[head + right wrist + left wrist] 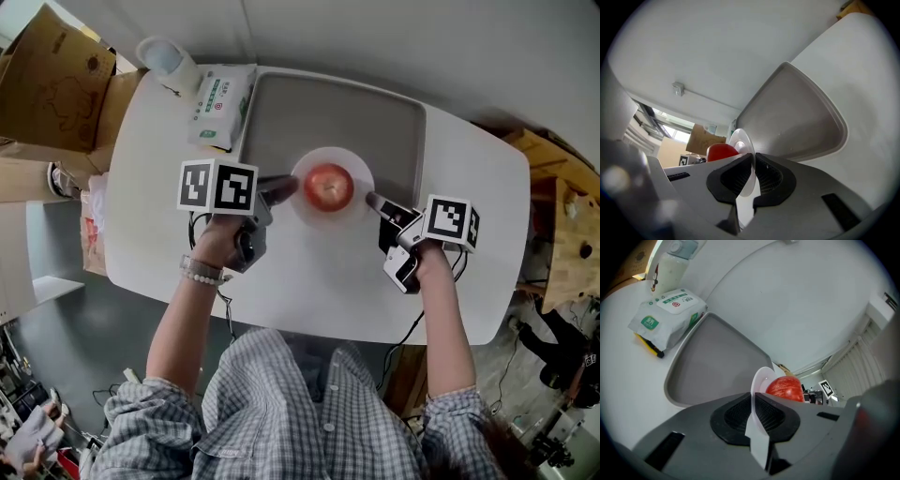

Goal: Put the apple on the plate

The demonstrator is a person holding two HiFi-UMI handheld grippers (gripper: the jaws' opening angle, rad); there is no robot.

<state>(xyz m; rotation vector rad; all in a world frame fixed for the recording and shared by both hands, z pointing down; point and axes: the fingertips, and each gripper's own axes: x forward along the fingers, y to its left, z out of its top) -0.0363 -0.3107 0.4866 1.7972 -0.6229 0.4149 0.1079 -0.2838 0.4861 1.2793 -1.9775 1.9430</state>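
Note:
A red apple (pixel 328 187) sits in the middle of a small white plate (pixel 354 165). The plate lies at the front edge of a grey tray (pixel 319 112). My left gripper (pixel 287 187) is shut on the plate's left rim, and my right gripper (pixel 372 200) is shut on its right rim. In the left gripper view the plate (pixel 759 380) stands edge-on between the pads, with the apple (pixel 785 387) behind it. The right gripper view shows the same plate (pixel 740 140) and apple (pixel 721 151) from the other side.
A pack of wet wipes (pixel 220 103) and a white bottle (pixel 169 61) lie at the table's far left. A cardboard box (pixel 52 80) stands off the table's left end. The white table (pixel 319 291) ends close in front of both grippers.

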